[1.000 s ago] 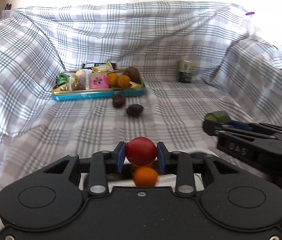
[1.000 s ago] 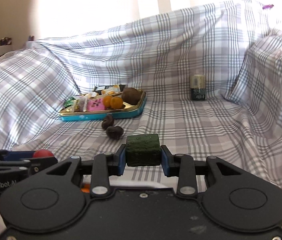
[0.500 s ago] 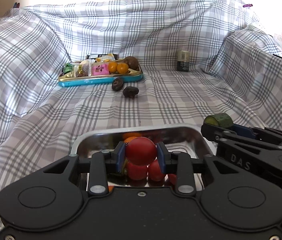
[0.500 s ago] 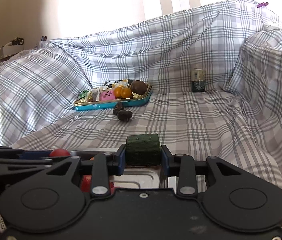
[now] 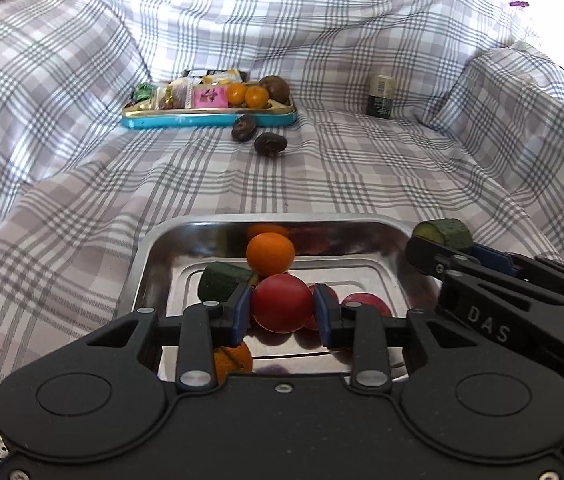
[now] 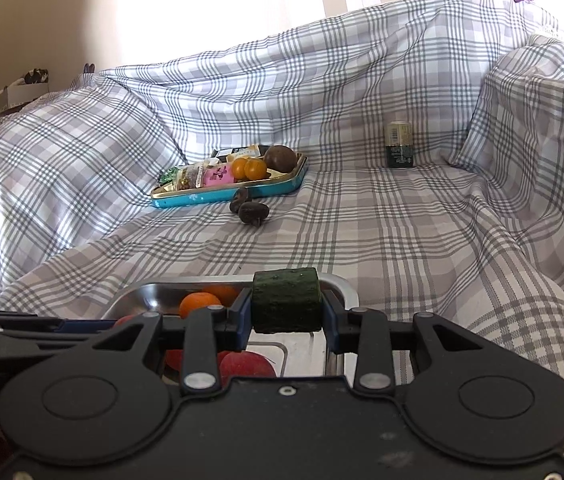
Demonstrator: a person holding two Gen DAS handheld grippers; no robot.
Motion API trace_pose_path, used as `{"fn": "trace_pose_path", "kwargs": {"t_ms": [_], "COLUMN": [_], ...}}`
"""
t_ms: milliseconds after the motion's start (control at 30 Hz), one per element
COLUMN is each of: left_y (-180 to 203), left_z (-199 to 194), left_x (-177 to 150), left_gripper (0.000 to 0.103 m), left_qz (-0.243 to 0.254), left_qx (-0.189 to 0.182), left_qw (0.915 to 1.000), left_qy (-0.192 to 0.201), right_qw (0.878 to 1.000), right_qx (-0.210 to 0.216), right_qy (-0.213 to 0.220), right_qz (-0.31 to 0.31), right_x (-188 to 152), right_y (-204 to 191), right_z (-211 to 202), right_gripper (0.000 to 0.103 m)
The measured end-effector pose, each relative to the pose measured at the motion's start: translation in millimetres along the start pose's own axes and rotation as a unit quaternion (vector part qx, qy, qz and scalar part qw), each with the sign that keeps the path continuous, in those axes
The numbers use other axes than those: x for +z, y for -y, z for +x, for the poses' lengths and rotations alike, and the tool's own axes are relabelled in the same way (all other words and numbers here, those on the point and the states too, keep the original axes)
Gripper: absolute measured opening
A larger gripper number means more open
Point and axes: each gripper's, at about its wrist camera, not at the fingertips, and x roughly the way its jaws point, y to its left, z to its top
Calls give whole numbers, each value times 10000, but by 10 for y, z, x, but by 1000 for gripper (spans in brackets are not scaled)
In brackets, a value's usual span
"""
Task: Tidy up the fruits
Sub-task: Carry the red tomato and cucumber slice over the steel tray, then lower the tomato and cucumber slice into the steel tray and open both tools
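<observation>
My left gripper [image 5: 282, 307] is shut on a red round fruit [image 5: 282, 307] and holds it over the steel tray [image 5: 153, 252]. The tray holds an orange [image 5: 270, 253], a green cucumber chunk [image 5: 221, 286], red fruits [image 5: 366, 303] and a second orange [image 5: 230, 360]. My right gripper [image 6: 285, 306] is shut on a dark green cucumber chunk [image 6: 285, 306] above the tray's right rim [image 6: 342, 285]; it also shows in the left wrist view [image 5: 444, 232].
A blue tin tray [image 5: 209, 118] with snacks, two small oranges [image 5: 247, 95] and a brown fruit stands at the back. Two dark brown fruits [image 5: 257, 136] lie on the plaid cloth before it. A green can [image 5: 380, 94] stands at the back right.
Both grippers pulled back and up with their loads. The steel tray and its fruit have come into full view below them.
</observation>
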Motion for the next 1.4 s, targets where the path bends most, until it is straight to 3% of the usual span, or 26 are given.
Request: {"fn": "trace_pose_path", "kwargs": {"t_ms": [300, 700, 1400], "left_y": [-60, -79, -100], "left_z": [-4, 61, 27], "left_x": [11, 11, 11], "left_gripper": [43, 43, 43], "left_qz": [-174, -212, -210], "left_qx": [-54, 165, 303], "left_qw": [9998, 9992, 9992], "left_qy": [-38, -283, -172], "right_qw": [10000, 9999, 9999], "right_qx": [-4, -13, -59], "right_qy": [-36, -60, -108], "right_qz": [-90, -85, -116], "right_x": [-1, 5, 10], "right_y": [-18, -7, -23], "right_z": [24, 39, 59], "right_gripper": [37, 37, 37]}}
